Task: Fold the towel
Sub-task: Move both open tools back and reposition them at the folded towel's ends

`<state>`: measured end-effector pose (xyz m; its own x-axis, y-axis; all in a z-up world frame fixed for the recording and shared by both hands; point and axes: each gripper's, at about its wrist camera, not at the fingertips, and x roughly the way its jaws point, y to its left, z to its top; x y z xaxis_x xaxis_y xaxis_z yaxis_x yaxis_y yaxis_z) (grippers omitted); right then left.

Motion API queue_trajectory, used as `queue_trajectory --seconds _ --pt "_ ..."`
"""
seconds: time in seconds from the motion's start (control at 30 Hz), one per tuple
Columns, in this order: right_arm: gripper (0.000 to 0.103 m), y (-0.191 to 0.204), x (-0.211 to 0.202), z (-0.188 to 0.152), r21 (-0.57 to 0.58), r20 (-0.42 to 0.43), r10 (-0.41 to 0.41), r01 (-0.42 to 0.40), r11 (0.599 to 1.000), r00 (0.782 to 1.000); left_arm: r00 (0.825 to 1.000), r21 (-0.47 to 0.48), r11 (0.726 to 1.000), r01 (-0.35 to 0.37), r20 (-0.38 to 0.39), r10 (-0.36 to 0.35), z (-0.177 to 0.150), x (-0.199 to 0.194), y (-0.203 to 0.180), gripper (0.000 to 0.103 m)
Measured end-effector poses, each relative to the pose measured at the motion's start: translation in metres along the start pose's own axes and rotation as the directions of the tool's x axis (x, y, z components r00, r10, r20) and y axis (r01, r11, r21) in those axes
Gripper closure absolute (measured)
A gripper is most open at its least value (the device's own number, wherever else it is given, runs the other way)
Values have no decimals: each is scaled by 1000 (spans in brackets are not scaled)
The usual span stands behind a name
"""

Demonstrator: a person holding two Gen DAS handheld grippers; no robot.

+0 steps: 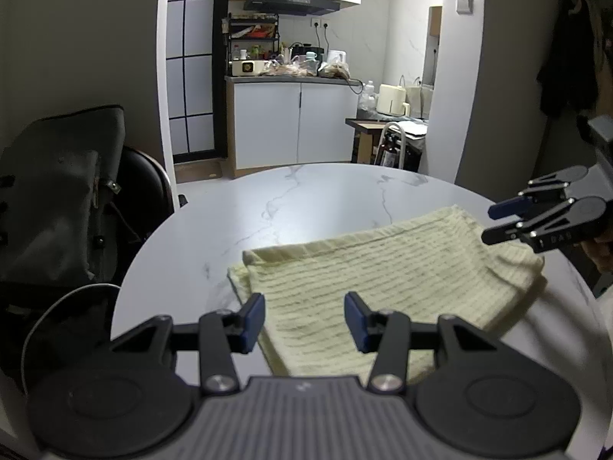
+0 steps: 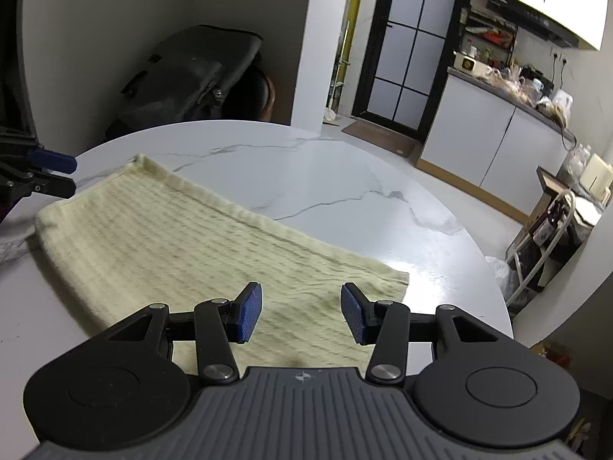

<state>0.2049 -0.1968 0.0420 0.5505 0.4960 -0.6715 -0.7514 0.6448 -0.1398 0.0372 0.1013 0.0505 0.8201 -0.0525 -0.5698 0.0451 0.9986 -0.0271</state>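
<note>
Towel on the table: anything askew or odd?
Slightly. The towel lies folded on the marble table, but its layers do not line up: a lower layer sticks out at the left corner. No spills or damage visible.

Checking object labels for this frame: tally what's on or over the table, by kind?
Towel: 1
Claws: 2, left claw and right claw, both open, holding nothing
Table: 1
Total: 4

No text, label, brand or number can be read anywhere.
</note>
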Motion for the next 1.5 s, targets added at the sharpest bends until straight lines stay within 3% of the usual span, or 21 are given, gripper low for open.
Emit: queue_trajectory --seconds 0.2,0.73,0.87,1.5 --pt "53 25 -5 -12 -15 -31 -5 5 1000 1000 999 -9 999 -34 -1 34 -7 -1 -8 54" --pt "53 49 -24 -39 4 -61 -80 80 997 995 997 -33 996 77 -27 -78 -38 1 -19 50" --pt "53 57 -28 -42 3 -49 -75 75 997 996 995 -35 994 100 -24 -100 -45 1 -21 45" --pt "53 74 -64 -82 -3 20 -41 41 999 999 989 41 991 130 -71 -127 -54 -16 -66 43"
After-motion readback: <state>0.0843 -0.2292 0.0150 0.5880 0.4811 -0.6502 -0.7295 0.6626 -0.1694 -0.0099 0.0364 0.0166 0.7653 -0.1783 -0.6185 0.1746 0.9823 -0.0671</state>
